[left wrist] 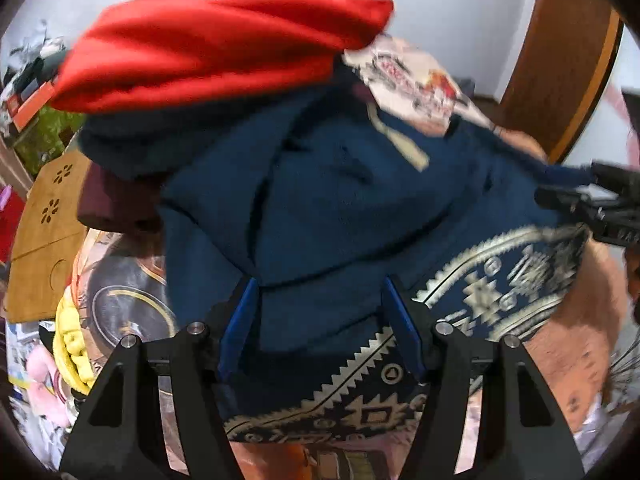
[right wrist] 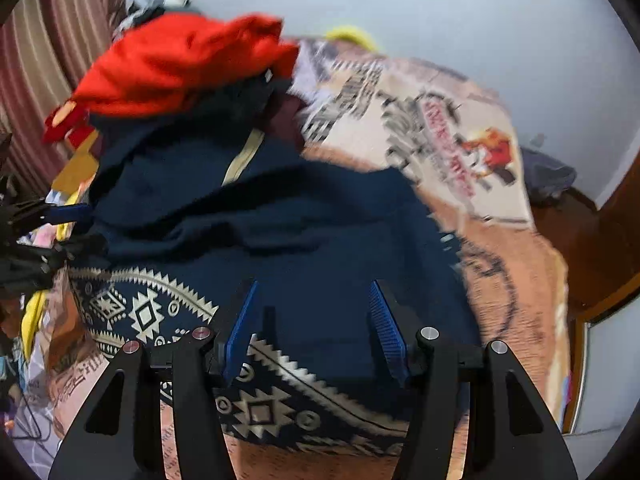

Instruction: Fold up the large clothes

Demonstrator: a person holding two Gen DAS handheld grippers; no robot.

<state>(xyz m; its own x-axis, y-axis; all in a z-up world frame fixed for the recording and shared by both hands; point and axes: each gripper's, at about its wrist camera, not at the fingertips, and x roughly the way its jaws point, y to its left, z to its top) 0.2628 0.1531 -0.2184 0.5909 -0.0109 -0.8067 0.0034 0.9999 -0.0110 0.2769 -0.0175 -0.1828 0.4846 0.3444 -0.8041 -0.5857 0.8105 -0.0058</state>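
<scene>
A large navy garment (left wrist: 320, 208) with a cream zigzag pattern band (left wrist: 500, 284) lies bunched on the printed bed cover (left wrist: 568, 344); it also shows in the right wrist view (right wrist: 304, 232). My left gripper (left wrist: 320, 296) is open, its blue pads over the navy cloth. My right gripper (right wrist: 316, 300) is open over the same garment, and it shows at the right edge of the left wrist view (left wrist: 592, 196). The left gripper shows at the left edge of the right wrist view (right wrist: 60, 228). A red garment (left wrist: 216, 44) lies on top of the pile behind, also in the right wrist view (right wrist: 180, 60).
A maroon cloth (left wrist: 116, 204) lies under the pile. A wooden board (left wrist: 44, 240) and a yellow item (left wrist: 72, 344) are at the left. A wooden door (left wrist: 560, 60) is at the right. A striped curtain (right wrist: 36, 64) hangs at the left. The white wall (right wrist: 480, 8) is behind.
</scene>
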